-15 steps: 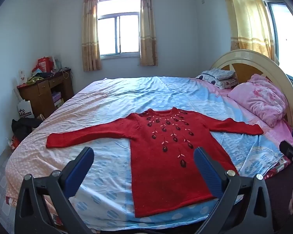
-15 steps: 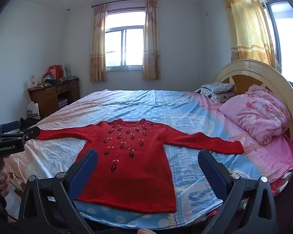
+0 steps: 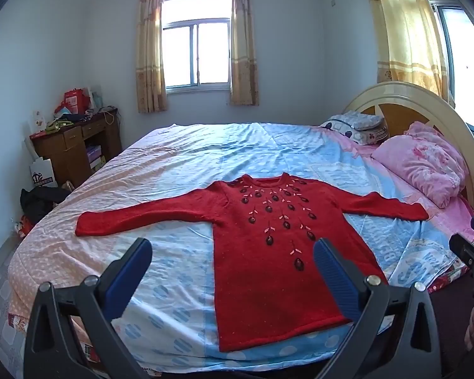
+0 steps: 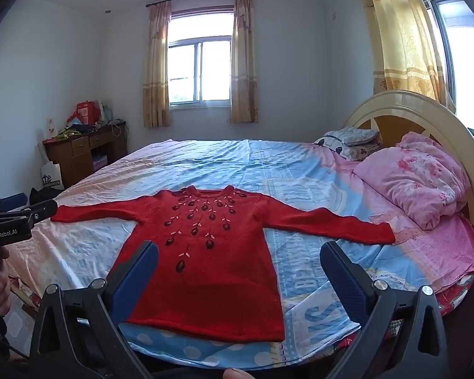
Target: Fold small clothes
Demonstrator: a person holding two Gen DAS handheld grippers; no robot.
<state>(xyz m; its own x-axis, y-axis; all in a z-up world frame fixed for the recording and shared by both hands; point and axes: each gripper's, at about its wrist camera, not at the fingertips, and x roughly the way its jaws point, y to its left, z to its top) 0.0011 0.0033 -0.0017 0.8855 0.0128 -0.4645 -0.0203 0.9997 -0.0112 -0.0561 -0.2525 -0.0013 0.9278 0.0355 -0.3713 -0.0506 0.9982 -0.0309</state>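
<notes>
At the foot of the bed (image 3: 205, 145), both grippers hover level, the left gripper (image 3: 232, 260) and right gripper (image 4: 238, 263) each spread wide and empty. The red sweater (image 3: 278, 252) lies flat, sleeves outstretched, on the sheet. "GenRobot.AI" marks the left tool's body.

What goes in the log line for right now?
red sweater: flat, unfolded on bed | left tongs: open, empty | right tongs: open, empty
</notes>
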